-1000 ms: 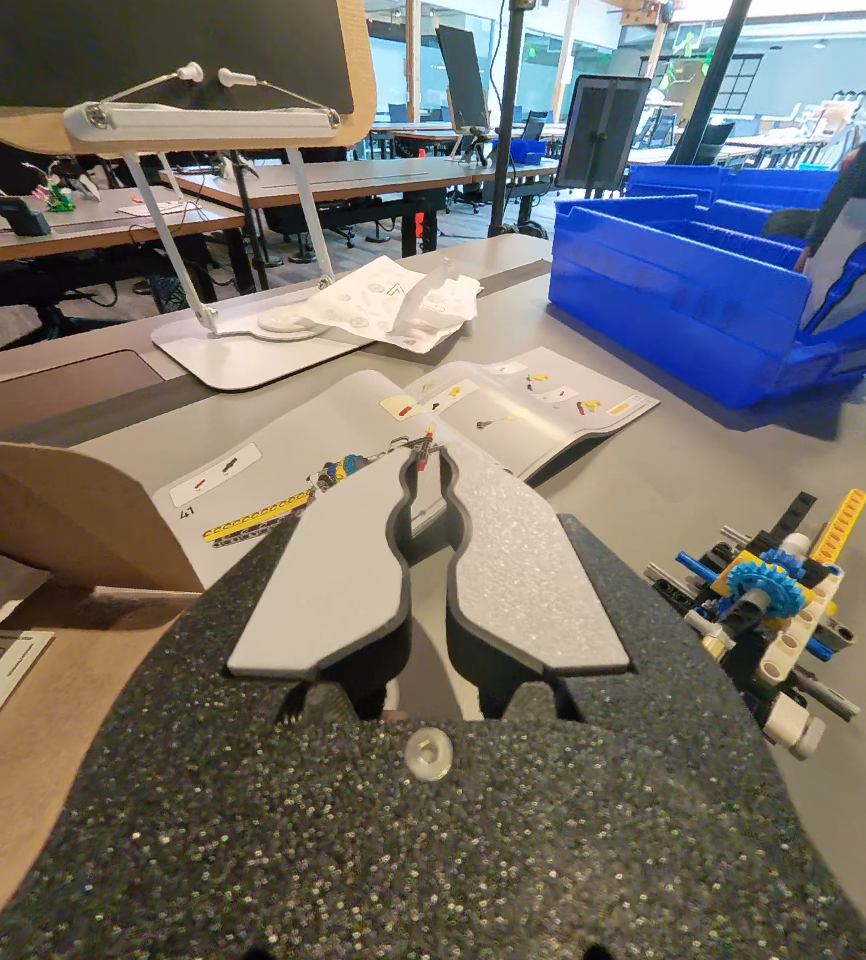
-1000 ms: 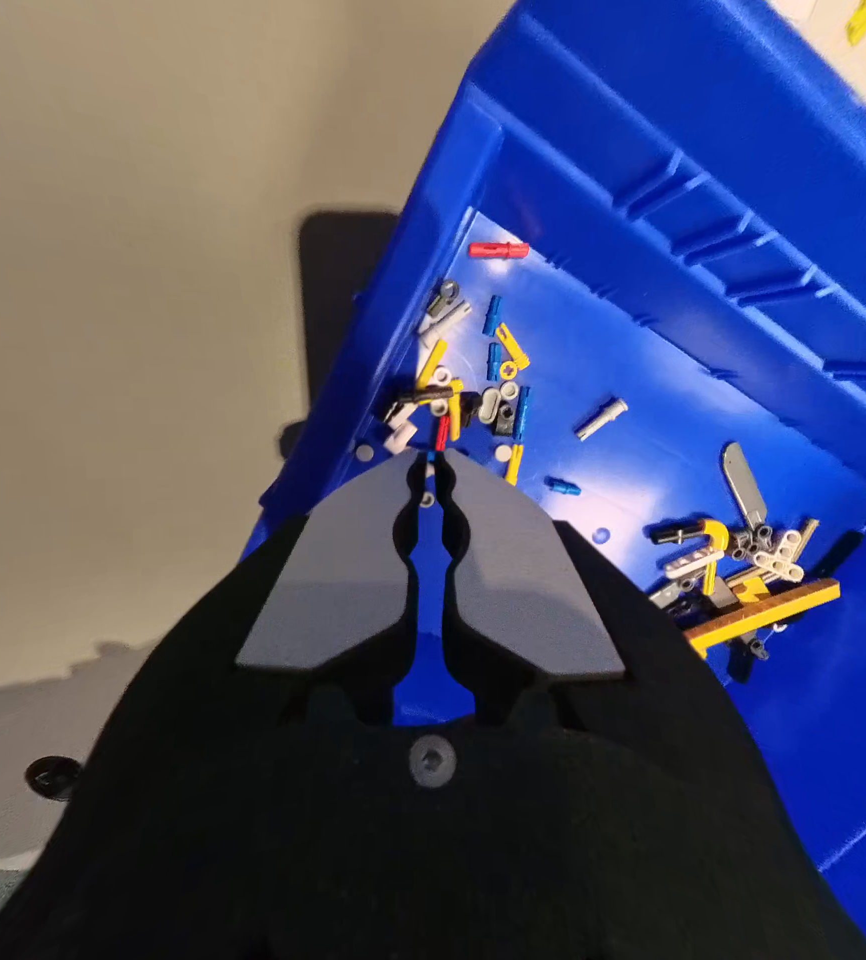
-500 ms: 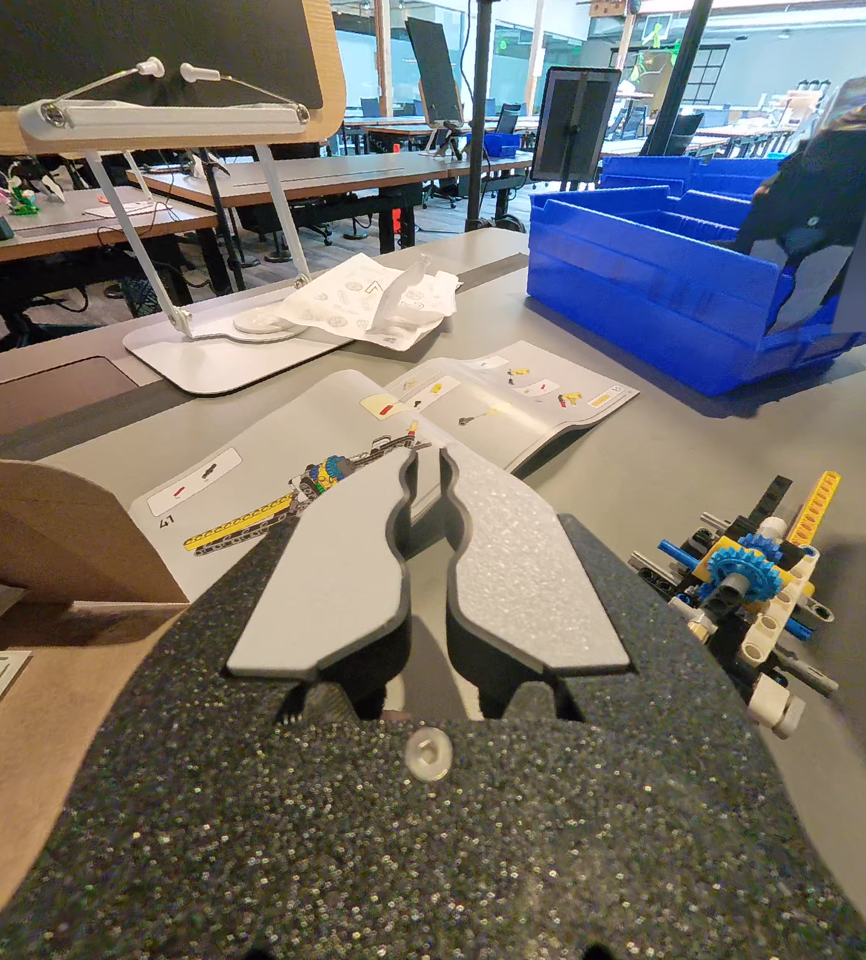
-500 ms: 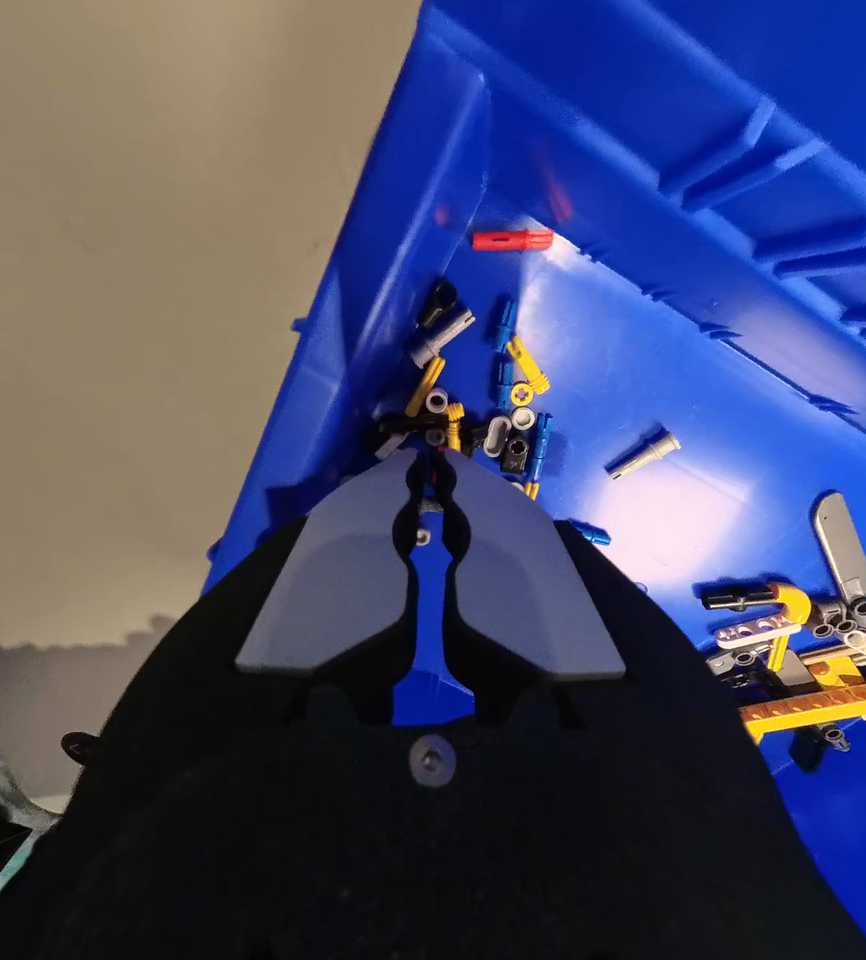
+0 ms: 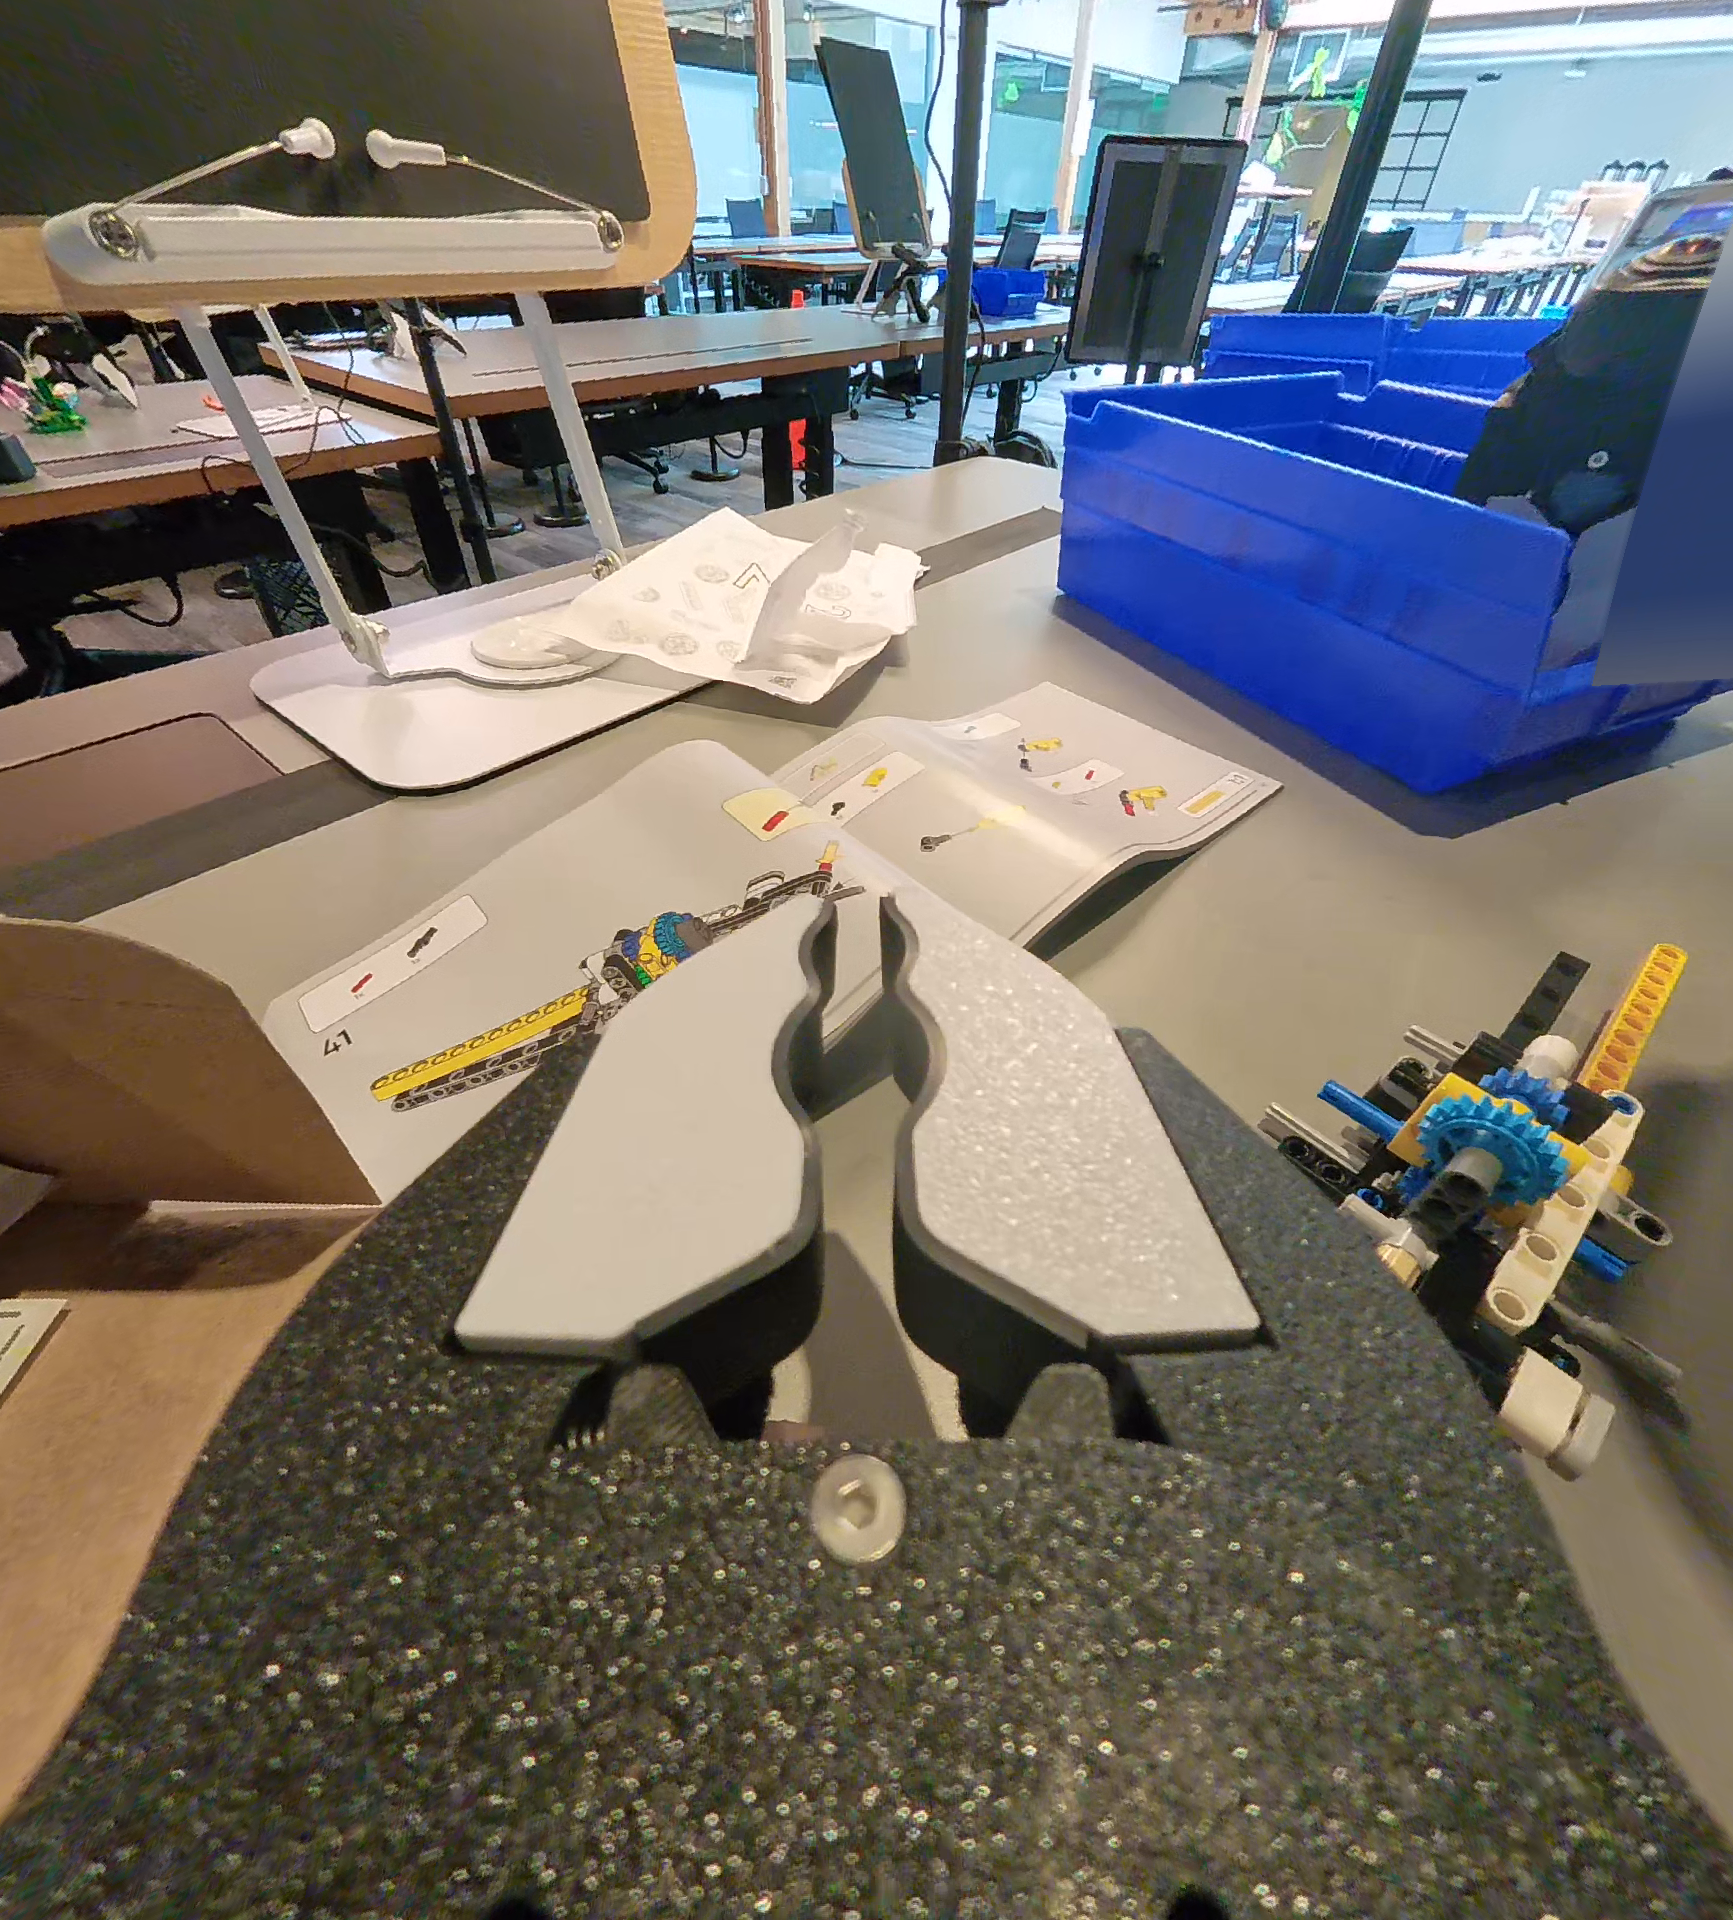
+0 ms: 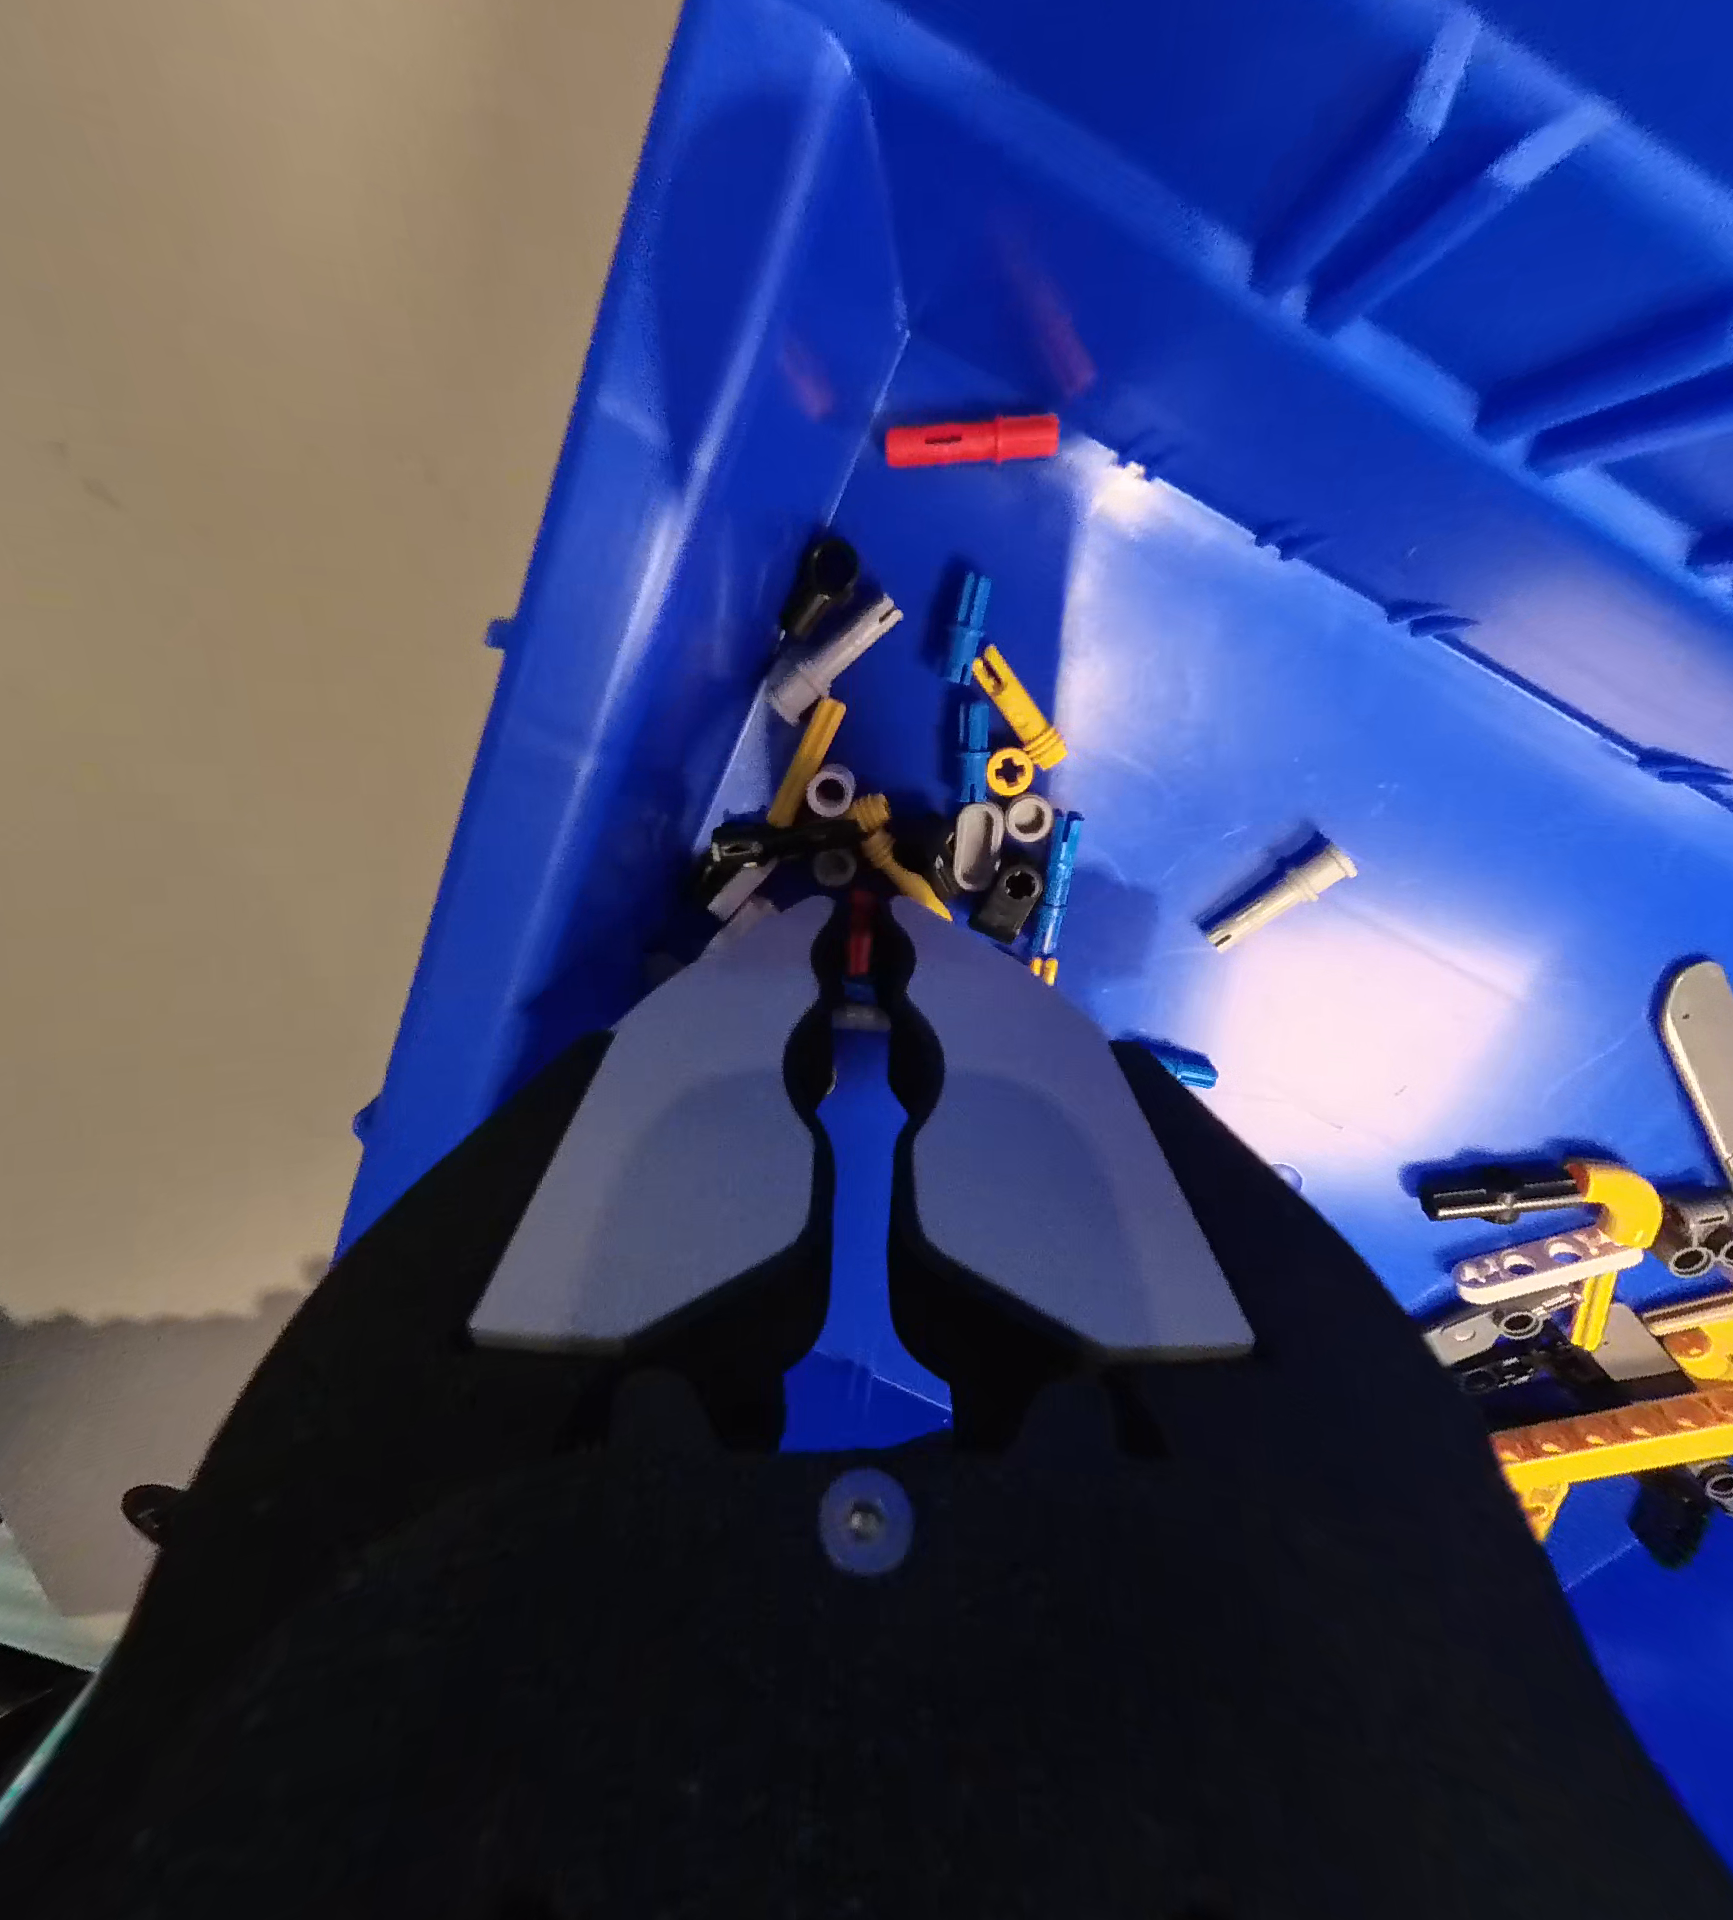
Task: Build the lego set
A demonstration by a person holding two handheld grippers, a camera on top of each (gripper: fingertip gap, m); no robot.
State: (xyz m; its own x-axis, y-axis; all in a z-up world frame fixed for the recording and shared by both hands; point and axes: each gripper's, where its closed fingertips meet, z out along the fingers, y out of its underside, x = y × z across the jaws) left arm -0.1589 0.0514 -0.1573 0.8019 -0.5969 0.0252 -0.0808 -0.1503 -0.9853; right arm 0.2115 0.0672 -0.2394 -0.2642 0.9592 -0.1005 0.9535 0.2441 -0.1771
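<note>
My right gripper (image 6: pixel 862 914) reaches down into a corner of the blue bin (image 6: pixel 633 520), over a heap of small pins and bushes. It is narrowly open, and a small red pin (image 6: pixel 859 940) lies between its fingertips. A second red pin (image 6: pixel 971 442) lies farther up the bin floor. My left gripper (image 5: pixel 857 909) is narrowly open and empty, held above the open instruction booklet (image 5: pixel 997 821). The part-built model (image 5: pixel 1485 1164), with a blue gear and a yellow beam, stands on the table to its right.
The blue bin (image 5: pixel 1309 592) stands at the far right of the table. A desk lamp's base (image 5: pixel 426 717) and empty paper bags (image 5: pixel 758 613) lie behind the booklet. A cardboard box (image 5: pixel 93 1060) is at the left. A yellow beam assembly (image 6: pixel 1672 1423) lies in the bin. There is about 40 centimeters between the tips of the two grippers. Measured from the fingertips, the yellow beam assembly (image 6: pixel 1672 1423) is 20 centimeters or so from the right gripper and 45 centimeters from the left.
My right gripper has moved down into the bin corner, so the small red pin now sits between its fingertips. My left gripper has shifted slightly, with the same narrow gap.
</note>
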